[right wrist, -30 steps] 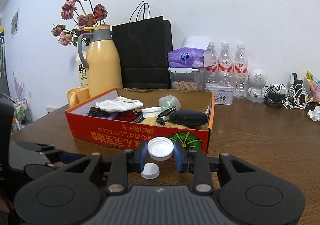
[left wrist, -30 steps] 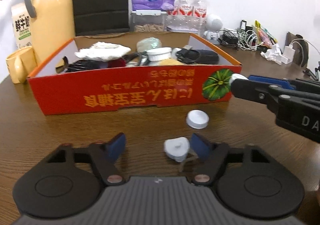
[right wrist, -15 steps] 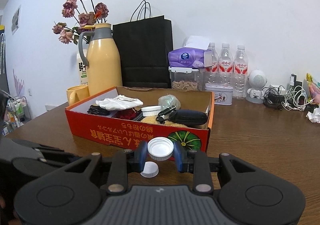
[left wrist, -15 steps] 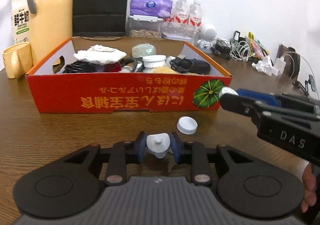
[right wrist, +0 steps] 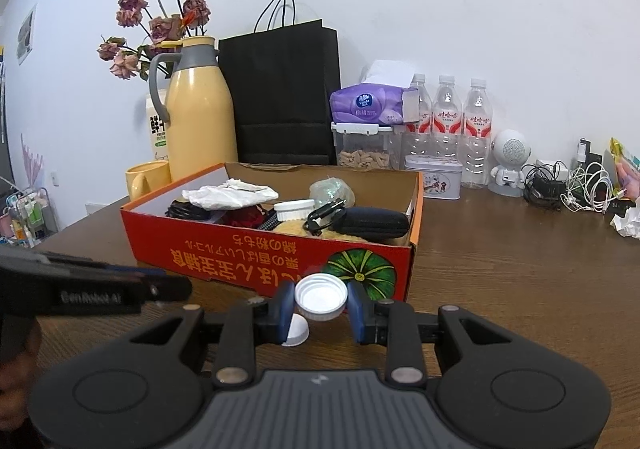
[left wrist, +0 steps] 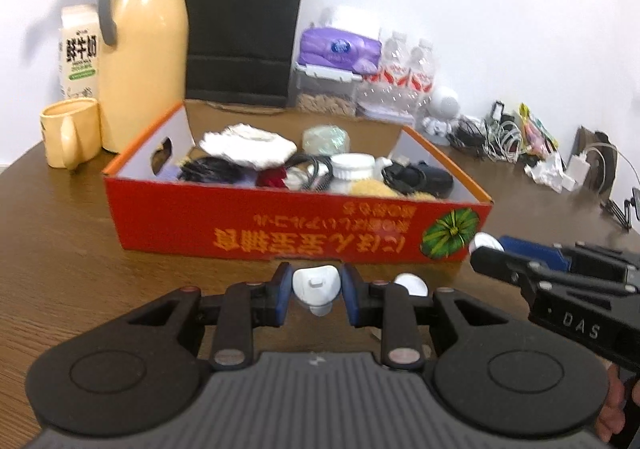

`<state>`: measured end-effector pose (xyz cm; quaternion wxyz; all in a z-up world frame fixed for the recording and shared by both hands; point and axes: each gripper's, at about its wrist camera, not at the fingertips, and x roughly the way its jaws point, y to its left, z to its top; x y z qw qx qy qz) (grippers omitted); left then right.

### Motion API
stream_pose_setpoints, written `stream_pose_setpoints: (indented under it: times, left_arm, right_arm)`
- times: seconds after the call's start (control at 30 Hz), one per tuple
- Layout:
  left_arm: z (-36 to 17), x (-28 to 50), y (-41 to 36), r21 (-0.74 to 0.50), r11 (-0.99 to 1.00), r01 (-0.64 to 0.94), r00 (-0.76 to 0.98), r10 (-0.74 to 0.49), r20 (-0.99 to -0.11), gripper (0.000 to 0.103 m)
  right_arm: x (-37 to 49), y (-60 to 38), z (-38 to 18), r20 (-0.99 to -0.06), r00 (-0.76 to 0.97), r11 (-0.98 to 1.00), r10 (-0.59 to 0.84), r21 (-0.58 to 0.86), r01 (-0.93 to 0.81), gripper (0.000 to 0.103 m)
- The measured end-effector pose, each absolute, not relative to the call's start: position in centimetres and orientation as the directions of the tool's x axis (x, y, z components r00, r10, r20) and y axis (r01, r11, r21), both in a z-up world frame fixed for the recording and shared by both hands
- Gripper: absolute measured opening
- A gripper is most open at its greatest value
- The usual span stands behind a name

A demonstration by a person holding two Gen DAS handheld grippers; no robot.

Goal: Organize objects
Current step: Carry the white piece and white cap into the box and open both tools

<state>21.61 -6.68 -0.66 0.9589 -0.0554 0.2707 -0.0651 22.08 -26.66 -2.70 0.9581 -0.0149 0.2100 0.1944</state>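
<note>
My left gripper (left wrist: 314, 287) is shut on a small white plastic flip cap (left wrist: 316, 285) and holds it just above the wooden table, in front of the red cardboard box (left wrist: 280, 233). My right gripper (right wrist: 320, 305) is shut on a round white screw cap (right wrist: 321, 297), its hollow side facing the camera. Another white cap (left wrist: 410, 284) (right wrist: 295, 331) lies on the table between the grippers and the box. The box (right wrist: 260, 257) holds a white cloth, black cables, a white jar and a dark pouch. Seen from the left wrist, the right gripper (left wrist: 486, 245) stands at the right.
Behind the box stand a yellow thermos (left wrist: 142, 57), a yellow mug (left wrist: 70, 131), a milk carton (left wrist: 80, 49), a black paper bag (left wrist: 240, 29), a tissue pack, water bottles (right wrist: 448, 117) and a tin (right wrist: 434, 177). Cables and chargers (left wrist: 496, 137) clutter the far right. A hand (left wrist: 612, 409) shows at the right edge.
The left gripper closed on the white flip cap and lifted it off the table, moving toward the box. The right gripper kept still with its cap.
</note>
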Motion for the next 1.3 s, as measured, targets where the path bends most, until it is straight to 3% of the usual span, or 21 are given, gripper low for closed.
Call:
stream_pose_setpoints:
  times: [0.33,0.73,1.0,1.3]
  left_arm:
    - [1.3,21.4,-6.5,-0.138,0.985,0.108,0.871,-0.161,-0.464,0.028]
    - [5.3,25.3,-5.4,-0.129,0.99,0.056,0.921,-0.101,-0.376,0.028]
    - [4.8,30.6,-4.2,-0.179,0.982,-0.053,0.918,-0.023,-0.397,0.028]
    - [2.7,33.9,-4.7,-0.113,0.992,-0.054,0.892,-0.003,-0.452,0.028]
  right_arm:
    - [21.6,-26.2,-1.1,-0.344,0.86,0.921,0.376,0.032,-0.389,0.027]
    - [26.1,-22.1,1.6,-0.34,0.867,0.915,0.364,-0.044,-0.401,0.027]
    - [32.2,-20.8,1.5,-0.346,0.893,0.949,0.289,-0.017,-0.314,0.027]
    - [36.3,-20.6,0.3,-0.375,0.889,0.961,0.264,0.022,-0.277,0.027]
